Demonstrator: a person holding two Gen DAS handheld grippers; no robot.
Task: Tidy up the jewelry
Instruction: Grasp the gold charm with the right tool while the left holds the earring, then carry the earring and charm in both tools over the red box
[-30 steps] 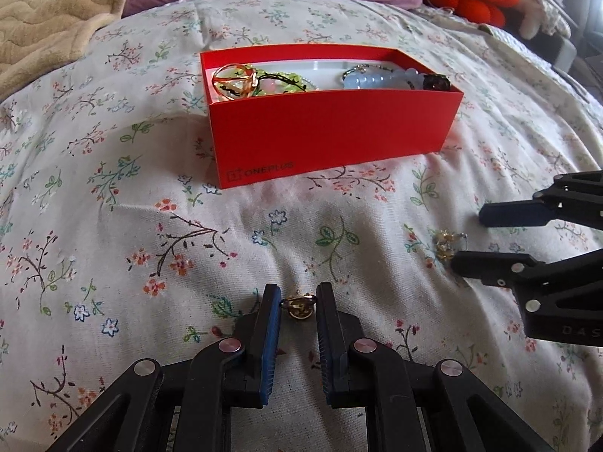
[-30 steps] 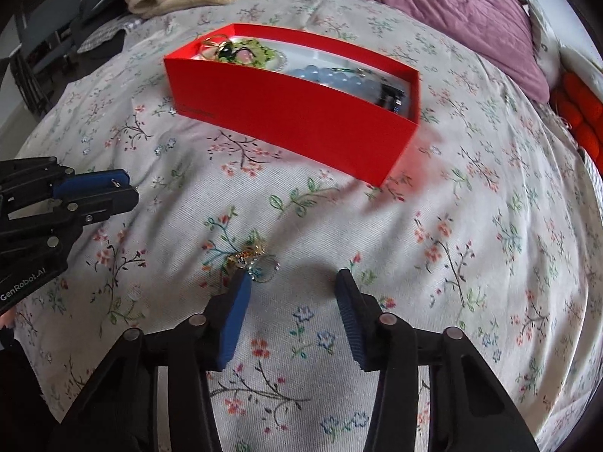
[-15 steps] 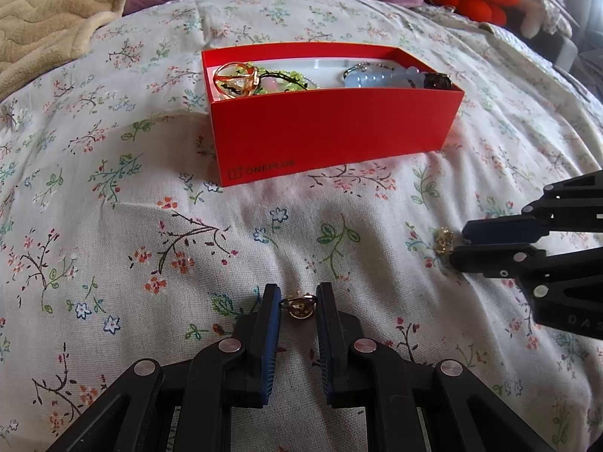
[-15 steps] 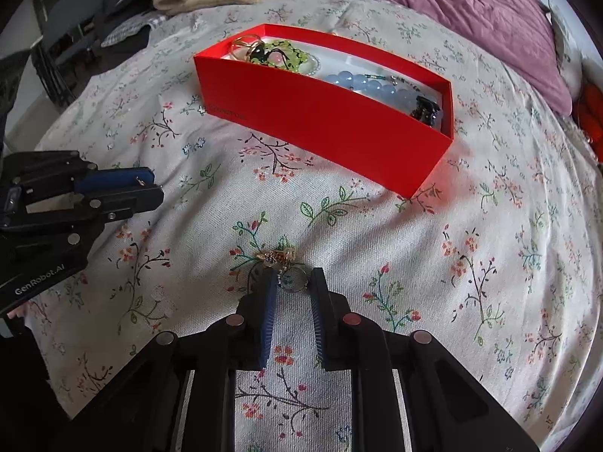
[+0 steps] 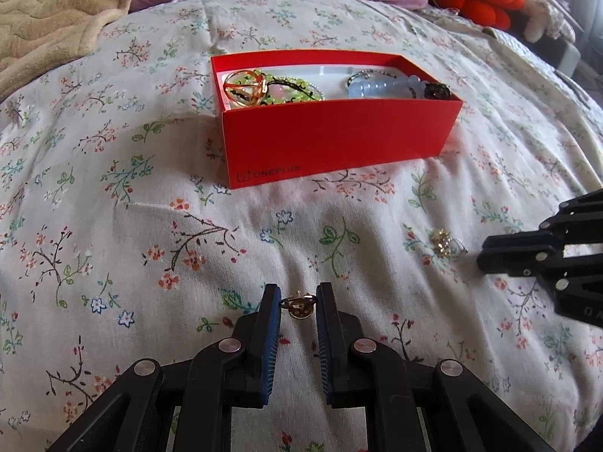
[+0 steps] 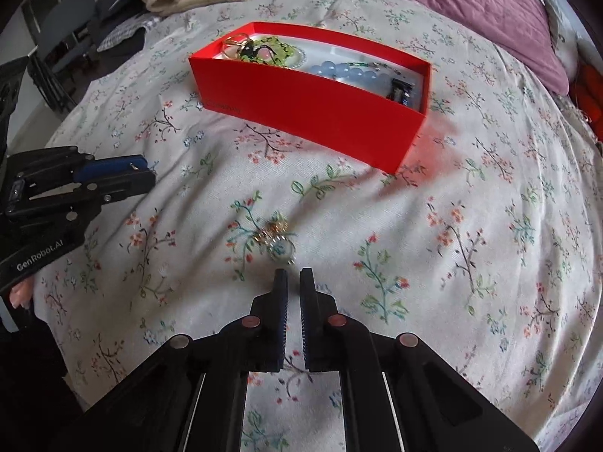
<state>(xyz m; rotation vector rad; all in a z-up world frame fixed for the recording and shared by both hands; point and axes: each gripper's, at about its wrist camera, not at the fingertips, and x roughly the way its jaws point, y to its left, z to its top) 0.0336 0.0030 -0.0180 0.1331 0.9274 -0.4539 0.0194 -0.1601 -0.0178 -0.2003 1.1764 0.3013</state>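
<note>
- Left wrist view: the left gripper point(image 5: 298, 301) was nearly closed on a small gold ring point(image 5: 297, 306), its blue pads point(image 5: 274, 314) touching the piece on both sides just above the floral bedspread point(image 5: 113, 226).
- The red box point(image 5: 339, 143) sat ahead on the bedspread, already holding a gold pendant point(image 5: 245, 88), green beads point(image 5: 290, 88) and a blue bead bracelet point(image 5: 384, 88).
- A second gold earring point(image 5: 444, 243) lay loose on the bedspread to the right, just beyond the tip of the right gripper point(image 5: 486, 260).
- Right wrist view: the right gripper point(image 6: 293, 277) had its jaws almost together with nothing between them; the earring point(image 6: 277, 233) lay just ahead of the tips, not gripped.
- Judged step: picking up the last loose pieces. The ring seemed ready to lift and carry over the box wall; the right side likely needed to reopen and reach forward around the earring.
- Against half a second earlier: the right jaws had bracketed the earring then; now they had pulled back closed and empty. The left grasp looked unchanged.
</note>
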